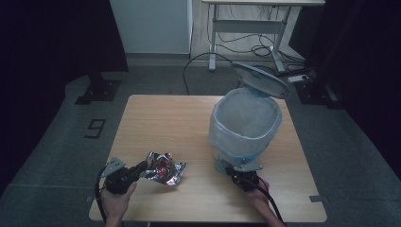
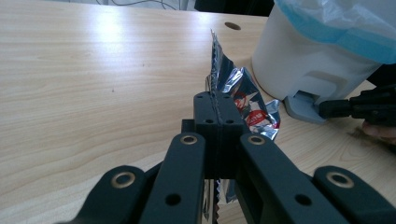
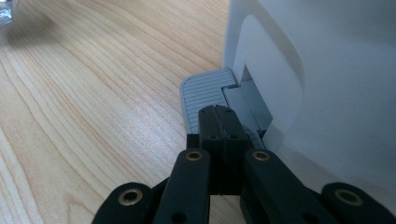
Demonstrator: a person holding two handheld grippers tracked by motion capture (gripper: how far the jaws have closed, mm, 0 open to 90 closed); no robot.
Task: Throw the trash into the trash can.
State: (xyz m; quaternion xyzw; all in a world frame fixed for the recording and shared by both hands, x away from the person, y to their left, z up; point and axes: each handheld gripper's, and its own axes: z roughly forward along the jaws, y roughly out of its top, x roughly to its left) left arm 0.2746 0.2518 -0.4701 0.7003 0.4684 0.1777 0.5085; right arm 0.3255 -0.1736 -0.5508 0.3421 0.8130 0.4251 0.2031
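A crumpled silver foil wrapper (image 1: 164, 169) with red print lies near the table's front left. My left gripper (image 1: 142, 168) is shut on its near edge; in the left gripper view the wrapper (image 2: 243, 95) stands up between the closed jaws of the left gripper (image 2: 217, 100). A white pedal bin (image 1: 245, 124) with a clear liner and a blue band stands right of centre, its grey lid (image 1: 261, 79) up. My right gripper (image 1: 239, 171) is shut and rests on the bin's grey pedal (image 3: 205, 91); its tips (image 3: 217, 112) hold nothing.
The light wooden table (image 1: 161, 118) has bare room behind the wrapper and left of the bin. Beyond it are a white desk frame (image 1: 246, 28), cables on the floor and dark curtains at both sides.
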